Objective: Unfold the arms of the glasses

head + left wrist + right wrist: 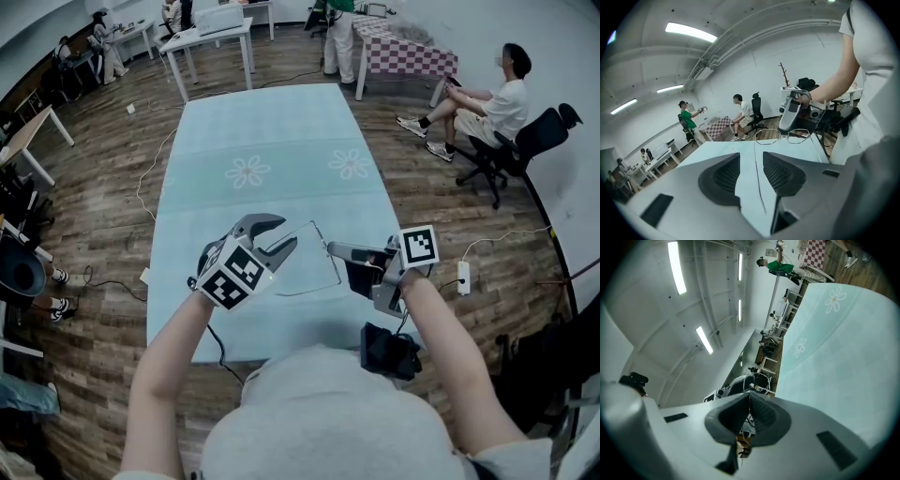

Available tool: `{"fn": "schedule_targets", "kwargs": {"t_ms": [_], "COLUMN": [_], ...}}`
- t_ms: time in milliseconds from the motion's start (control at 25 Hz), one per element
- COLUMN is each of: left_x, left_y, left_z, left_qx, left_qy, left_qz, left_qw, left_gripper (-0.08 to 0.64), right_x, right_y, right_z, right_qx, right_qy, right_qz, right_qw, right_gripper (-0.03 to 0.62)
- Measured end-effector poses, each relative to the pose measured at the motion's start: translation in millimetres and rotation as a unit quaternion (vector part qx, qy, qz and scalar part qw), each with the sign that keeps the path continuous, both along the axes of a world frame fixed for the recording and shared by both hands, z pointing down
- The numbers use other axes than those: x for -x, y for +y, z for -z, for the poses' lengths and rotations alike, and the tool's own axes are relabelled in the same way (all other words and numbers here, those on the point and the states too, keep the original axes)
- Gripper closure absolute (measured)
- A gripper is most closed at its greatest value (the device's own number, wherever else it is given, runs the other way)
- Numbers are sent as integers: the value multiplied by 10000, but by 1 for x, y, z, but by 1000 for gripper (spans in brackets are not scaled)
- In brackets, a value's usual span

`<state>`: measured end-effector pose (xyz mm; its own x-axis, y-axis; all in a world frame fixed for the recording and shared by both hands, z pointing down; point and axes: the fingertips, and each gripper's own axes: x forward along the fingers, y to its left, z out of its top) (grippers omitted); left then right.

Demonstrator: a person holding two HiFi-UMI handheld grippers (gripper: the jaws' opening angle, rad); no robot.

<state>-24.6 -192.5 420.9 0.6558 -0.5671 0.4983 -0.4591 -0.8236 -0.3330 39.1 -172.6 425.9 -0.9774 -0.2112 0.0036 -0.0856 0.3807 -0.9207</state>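
The thin wire-framed glasses (329,258) hang in the air between my two grippers, over the near end of the pale blue table (272,131). My right gripper (331,249) is shut on the frame by the lenses (799,136); in the right gripper view its pads meet on the thin wire (750,399). My left gripper (286,234) stands open. One long glasses arm (757,180) runs lengthwise through the gap between its jaws (751,157), with the pads apart from it on both sides.
The tablecloth carries two flower prints (248,172). Beyond the table stand a checkered table (408,52) and white desks (211,37). A person sits on an office chair (487,108) at the right. Cables lie on the wood floor.
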Motion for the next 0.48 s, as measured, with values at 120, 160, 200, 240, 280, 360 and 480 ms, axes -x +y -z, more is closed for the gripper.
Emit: {"fn": "schedule_targets", "kwargs": {"t_ms": [120,160,200,240,280,360,480], "left_x": [1,2,4,6,9,14,22], "left_y": [2,2,2,2,1,-1,-2], "left_z": [6,9,13,16,18,23,28], "left_qx": [-108,-147,-183,-214,-238,-261,-229], "left_qy": [177,243,316,402,504,734,1078], "left_qz": [75,116,174,245,325,490,719], "left_qw": [9998,9995,9992,9987,9979,9958,9913], "left_gripper": [407,407,407,407,408,408,408], "right_x": [-3,-3,-3,-4,-4,-5,-6], "right_y": [0,0,0,0,-1,-3,-4], "right_z": [-2,-3,-5,-6,-7,-9,-11], "right_qx": [45,56,64,72,82,100,146], "right_qy": [-2,4,11,16,15,5,-14], "right_qz": [-88,-114,-145,-184,-229,-331,-480], "right_qw": [10000,9999,9999,9998,9997,9994,9987], "right_gripper": [581,581,581,581,581,581,581]}}
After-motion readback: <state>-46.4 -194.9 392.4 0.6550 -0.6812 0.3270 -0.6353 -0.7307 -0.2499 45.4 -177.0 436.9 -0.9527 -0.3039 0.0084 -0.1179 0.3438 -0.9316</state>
